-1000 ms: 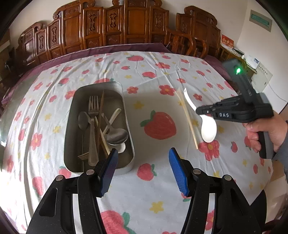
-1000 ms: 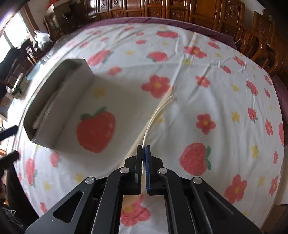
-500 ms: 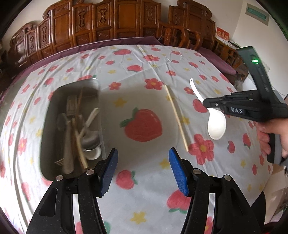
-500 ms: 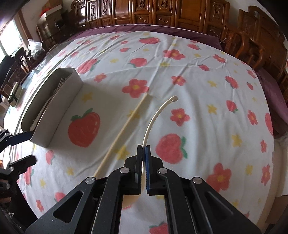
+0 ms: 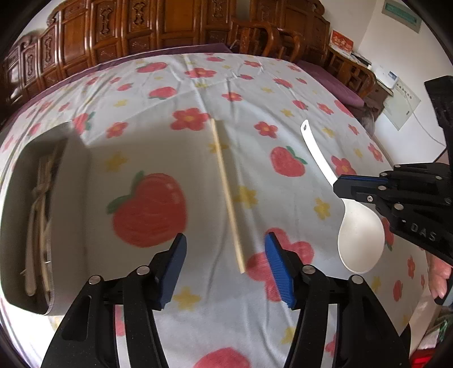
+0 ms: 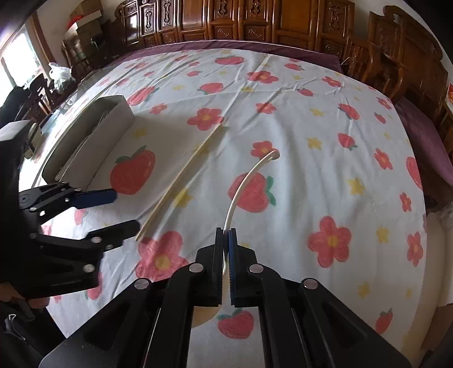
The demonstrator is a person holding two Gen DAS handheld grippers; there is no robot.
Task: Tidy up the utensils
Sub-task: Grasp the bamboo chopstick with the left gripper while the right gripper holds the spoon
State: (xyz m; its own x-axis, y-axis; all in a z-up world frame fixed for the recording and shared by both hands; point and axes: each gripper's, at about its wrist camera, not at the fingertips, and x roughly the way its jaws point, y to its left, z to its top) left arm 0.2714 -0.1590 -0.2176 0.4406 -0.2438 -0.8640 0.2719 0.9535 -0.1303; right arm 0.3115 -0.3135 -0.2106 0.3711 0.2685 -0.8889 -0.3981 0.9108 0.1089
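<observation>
My right gripper [image 6: 226, 230] is shut on a white ceramic spoon [image 5: 359, 235], held above the cloth; its handle [image 6: 243, 181] sticks forward. It shows in the left wrist view [image 5: 339, 185] at the right. A pale wooden chopstick [image 5: 228, 195] lies on the tablecloth; it also shows in the right wrist view [image 6: 178, 184]. My left gripper [image 5: 225, 256] is open, its fingers either side of the chopstick's near end, above it. It also shows in the right wrist view [image 6: 124, 211]. A metal tray [image 5: 17, 215] with several utensils sits at the left.
The round table carries a white cloth with strawberries and flowers [image 5: 150, 209]. Carved wooden chairs [image 6: 254, 22] line the far edge. The tray also shows in the right wrist view [image 6: 93, 138] at the left.
My left gripper has moved right, from beside the tray to over the chopstick's near end. My right gripper has pulled back to the right with the spoon.
</observation>
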